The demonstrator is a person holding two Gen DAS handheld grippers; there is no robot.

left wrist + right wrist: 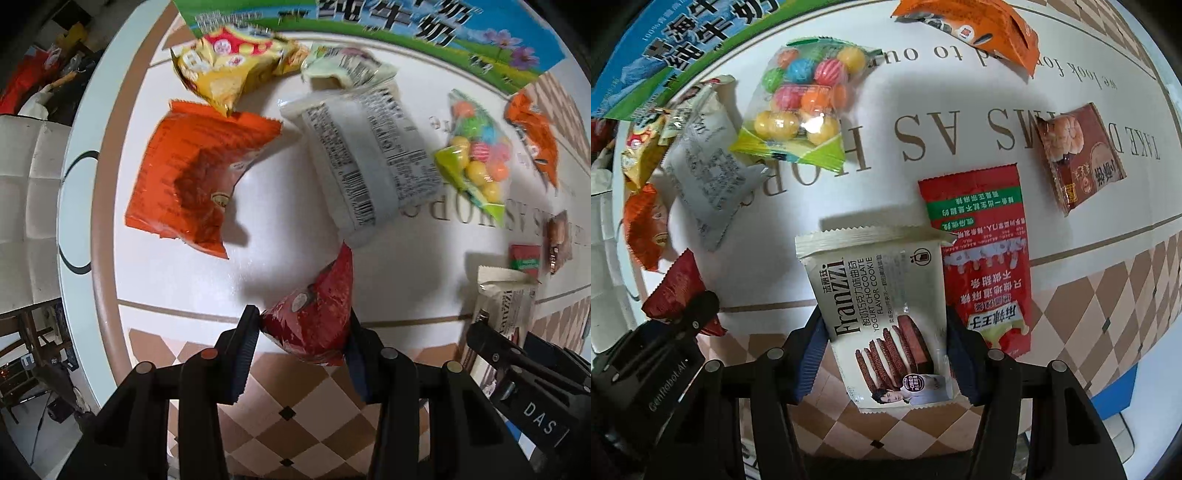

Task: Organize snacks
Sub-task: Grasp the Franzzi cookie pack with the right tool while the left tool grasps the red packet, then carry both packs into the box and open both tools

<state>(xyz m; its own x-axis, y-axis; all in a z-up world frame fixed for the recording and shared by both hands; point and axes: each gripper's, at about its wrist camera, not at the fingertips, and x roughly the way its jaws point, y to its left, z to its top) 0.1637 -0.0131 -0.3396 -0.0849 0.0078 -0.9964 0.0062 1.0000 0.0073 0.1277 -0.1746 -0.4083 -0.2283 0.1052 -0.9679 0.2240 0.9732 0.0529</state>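
While both grippers hang pointing down over the tabletop [177, 280], I note each has a packet. Left gripper [301, 332]: fingers [245, 343] closed narrow on the dark red snack pouch [317, 314], pinched at its lower end, and the shadow under the pouch suggests it is off the surface. Right gripper [884, 339]: fingers [812, 343] closed to about the width of the Franzzi cookie pack [882, 306], pressing its two long edges; the pack's top seam overlaps the red spicy-strip packet [982, 258] lying just beside it. Beyond these, loose on the tabletop: grey-white wrapper [365, 155], orange bag [195, 173], gumball bag [801, 99], brown bread packet [1078, 155], yellow chip bag [221, 70]. Farthest, a green-and-blue milk carton box [406, 33] at the tabletop's far edge; I judge that the likely destination, unconfirmed. To do this step well: lift both straight up before travelling, so the cookie pack does not drag its red neighbour; keep the squeeze light, since both packs crush easily; move the hands one after the other near the box to avoid collision.
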